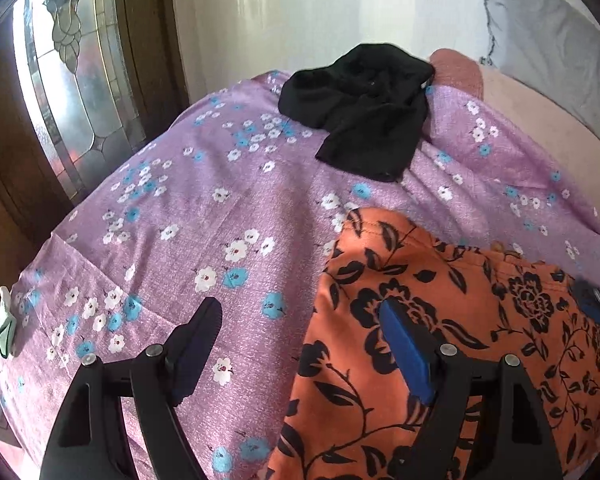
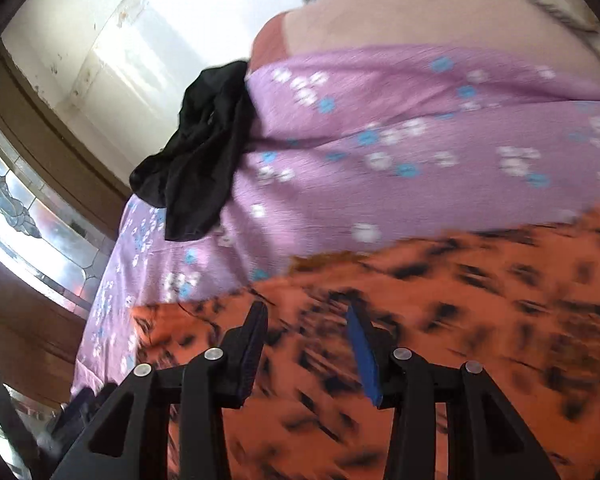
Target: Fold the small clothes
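Orange floral garment lies on the bed's near edge; left gripper and right gripper hover wide, empty. Black garment sits at the far edge.

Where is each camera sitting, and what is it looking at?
Left wrist: rides on the left tongs, looking along its open fingers over the purple flowered sheet; the orange flowered garment lies lower right, the black garment farther off.
Right wrist: rides on the right tongs, tilted and blurred, open fingers above the orange flowered garment, facing the black garment and the wall.
Shared: both garments, the sheet and the patterned glass window.
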